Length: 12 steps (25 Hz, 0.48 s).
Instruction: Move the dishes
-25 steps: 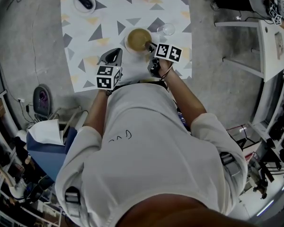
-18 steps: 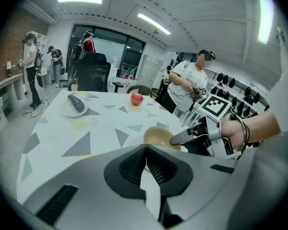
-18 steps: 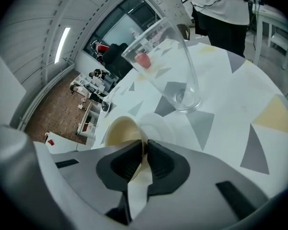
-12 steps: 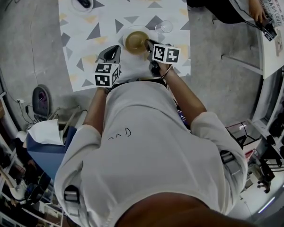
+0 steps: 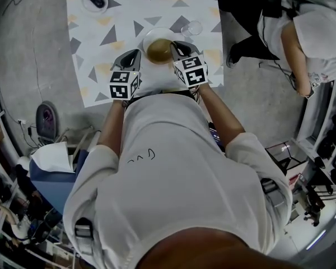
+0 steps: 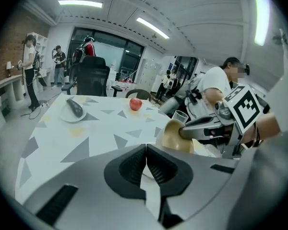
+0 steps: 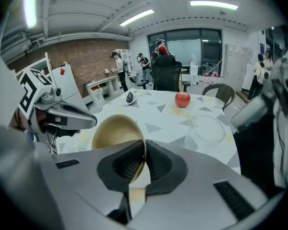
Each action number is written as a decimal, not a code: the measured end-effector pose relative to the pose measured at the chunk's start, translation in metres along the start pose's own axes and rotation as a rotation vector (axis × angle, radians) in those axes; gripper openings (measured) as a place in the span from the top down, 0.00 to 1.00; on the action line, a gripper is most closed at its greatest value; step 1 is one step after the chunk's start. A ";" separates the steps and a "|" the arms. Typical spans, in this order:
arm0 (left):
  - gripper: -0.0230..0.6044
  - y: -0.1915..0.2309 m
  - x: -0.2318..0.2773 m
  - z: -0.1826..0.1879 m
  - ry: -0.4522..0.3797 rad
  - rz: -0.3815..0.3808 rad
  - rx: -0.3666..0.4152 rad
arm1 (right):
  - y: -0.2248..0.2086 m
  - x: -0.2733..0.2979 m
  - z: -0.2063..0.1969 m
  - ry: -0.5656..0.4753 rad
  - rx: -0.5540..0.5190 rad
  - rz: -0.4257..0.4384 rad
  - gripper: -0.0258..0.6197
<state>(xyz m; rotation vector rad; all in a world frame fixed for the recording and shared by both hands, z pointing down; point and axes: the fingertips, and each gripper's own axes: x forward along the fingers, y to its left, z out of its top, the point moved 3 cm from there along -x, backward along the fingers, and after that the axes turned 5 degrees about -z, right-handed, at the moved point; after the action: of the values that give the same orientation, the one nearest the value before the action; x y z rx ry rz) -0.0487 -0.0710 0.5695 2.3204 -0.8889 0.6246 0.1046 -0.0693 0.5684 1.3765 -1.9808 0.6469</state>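
Right gripper (image 7: 145, 153) is clamping the rim of the tan round bowl (image 7: 110, 131), likely lifting it tilted off the white plate (image 5: 148, 37). Left gripper (image 6: 145, 164) is idling, jaws pressed together. Next likely needs levelling, then carrying clear.

The tan bowl (image 7: 116, 131) and white plate (image 5: 149, 36) look smooth and glazed, the cup (image 7: 207, 127) clear glass, the tablecloth (image 5: 123, 15) matt.

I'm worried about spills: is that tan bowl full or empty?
Empty. The bowl shows a bare tan inside, with the right hand-held gripper pinching its rim.
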 end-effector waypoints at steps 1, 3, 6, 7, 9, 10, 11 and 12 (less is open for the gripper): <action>0.93 0.000 -0.001 0.000 -0.002 0.001 -0.002 | 0.001 -0.001 0.003 -0.004 -0.026 -0.004 0.94; 0.93 0.002 -0.003 -0.001 -0.008 0.004 -0.011 | 0.003 -0.002 0.010 -0.008 -0.076 -0.006 0.94; 0.93 0.007 -0.008 -0.004 -0.021 0.017 -0.027 | 0.008 -0.002 0.019 -0.007 -0.139 0.000 0.94; 0.93 0.009 -0.010 -0.005 -0.025 0.023 -0.034 | 0.011 -0.002 0.024 -0.012 -0.154 0.003 0.94; 0.93 0.015 -0.016 -0.006 -0.034 0.038 -0.047 | 0.017 -0.001 0.033 -0.024 -0.179 0.009 0.94; 0.93 0.018 -0.019 -0.008 -0.037 0.045 -0.053 | 0.020 0.000 0.037 -0.030 -0.187 0.012 0.94; 0.93 0.021 -0.022 -0.009 -0.041 0.053 -0.059 | 0.024 0.002 0.041 -0.034 -0.192 0.016 0.94; 0.93 0.024 -0.025 -0.011 -0.045 0.059 -0.065 | 0.028 0.004 0.045 -0.039 -0.195 0.022 0.94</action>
<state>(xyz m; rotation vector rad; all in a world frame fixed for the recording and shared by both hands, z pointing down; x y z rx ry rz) -0.0851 -0.0681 0.5706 2.2651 -0.9877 0.5610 0.0677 -0.0939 0.5396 1.2595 -2.0333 0.4262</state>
